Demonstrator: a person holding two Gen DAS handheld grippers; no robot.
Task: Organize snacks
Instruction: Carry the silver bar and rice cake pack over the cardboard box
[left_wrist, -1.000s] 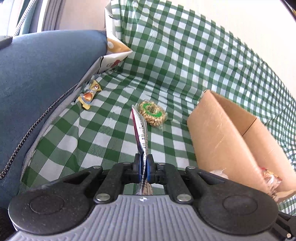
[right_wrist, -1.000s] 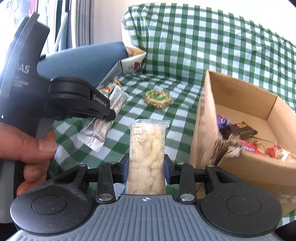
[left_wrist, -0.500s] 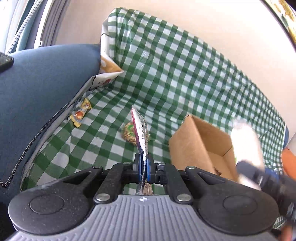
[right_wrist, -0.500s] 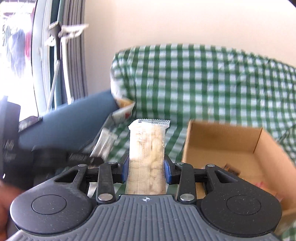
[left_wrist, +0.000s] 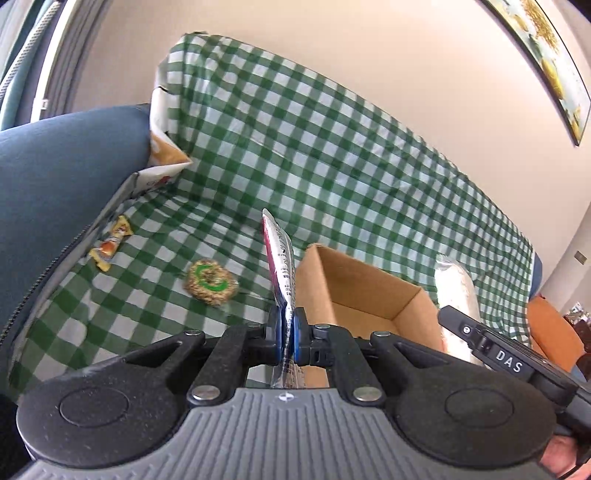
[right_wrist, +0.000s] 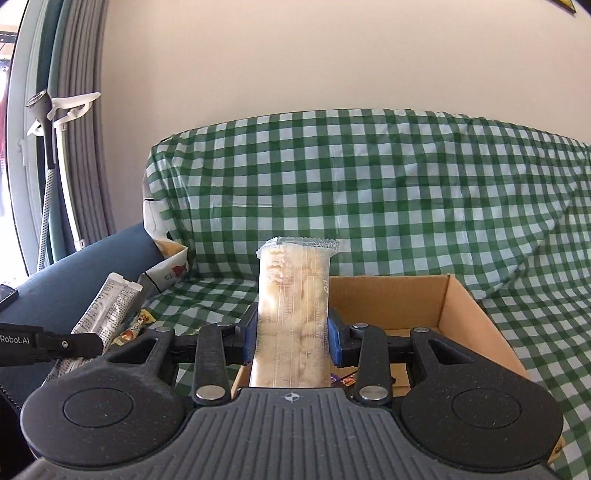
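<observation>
Left tongs (left_wrist: 286, 328) clenched on a silver sachet (left_wrist: 281, 266), right tongs (right_wrist: 291, 334) on a pale wafer pack (right_wrist: 293, 302); both above the cardboard box (right_wrist: 461, 314).

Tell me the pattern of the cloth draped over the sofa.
The cloth is a green-and-white check, shown best in the right wrist view.

Checked sofa (right_wrist: 406, 192), cream wall (right_wrist: 295, 55), perhaps curtains (right_wrist: 85, 147)

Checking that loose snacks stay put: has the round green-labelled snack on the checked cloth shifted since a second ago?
Cannot tell. The round snack lies in the same spot on the checked cloth, between the yellow candy and cardboard box; only the camera rose.
</observation>
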